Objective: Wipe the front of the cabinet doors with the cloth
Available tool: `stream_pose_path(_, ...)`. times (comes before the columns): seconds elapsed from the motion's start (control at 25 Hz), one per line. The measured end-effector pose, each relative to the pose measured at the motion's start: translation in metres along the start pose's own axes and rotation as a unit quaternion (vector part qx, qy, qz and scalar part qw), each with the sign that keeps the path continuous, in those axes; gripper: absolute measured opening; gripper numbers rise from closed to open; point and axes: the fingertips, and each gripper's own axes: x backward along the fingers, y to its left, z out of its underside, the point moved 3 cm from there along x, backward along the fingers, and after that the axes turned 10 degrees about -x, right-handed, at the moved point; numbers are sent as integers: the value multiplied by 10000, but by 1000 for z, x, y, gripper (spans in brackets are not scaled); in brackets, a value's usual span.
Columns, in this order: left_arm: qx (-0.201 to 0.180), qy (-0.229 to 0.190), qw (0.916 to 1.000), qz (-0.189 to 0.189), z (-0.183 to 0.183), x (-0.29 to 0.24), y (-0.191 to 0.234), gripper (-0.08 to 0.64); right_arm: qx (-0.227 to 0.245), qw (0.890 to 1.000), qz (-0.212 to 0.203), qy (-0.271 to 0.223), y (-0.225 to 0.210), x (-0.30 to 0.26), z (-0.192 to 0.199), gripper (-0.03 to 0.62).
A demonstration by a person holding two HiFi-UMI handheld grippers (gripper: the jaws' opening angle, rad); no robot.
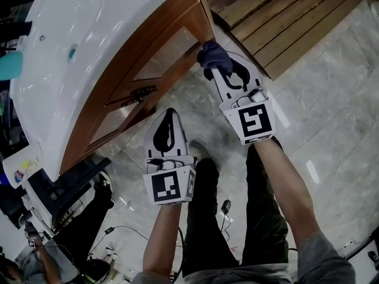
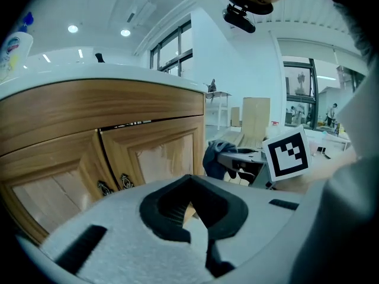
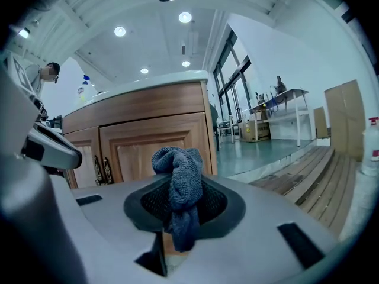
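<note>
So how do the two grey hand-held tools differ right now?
The right grey tool pinches a bunched dark blue cloth; the left grey tool is closed on nothing. The right tool is up near the wooden cabinet door's corner; the left tool sits farther back. Both carry a marker cube.

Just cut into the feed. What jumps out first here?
A bunched dark blue cloth is clamped in the right gripper, close to the right-hand edge of the wooden cabinet doors. The left gripper hangs lower and nearer the person, jaws shut on nothing. A glossy white sink top caps the cabinet.
</note>
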Motion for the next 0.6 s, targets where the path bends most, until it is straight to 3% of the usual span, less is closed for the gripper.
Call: stream_pose_path(0.6, -31, -99, 9997, 201, 16, 42, 27, 6, 91, 9999, 88, 82, 70, 36, 17, 80)
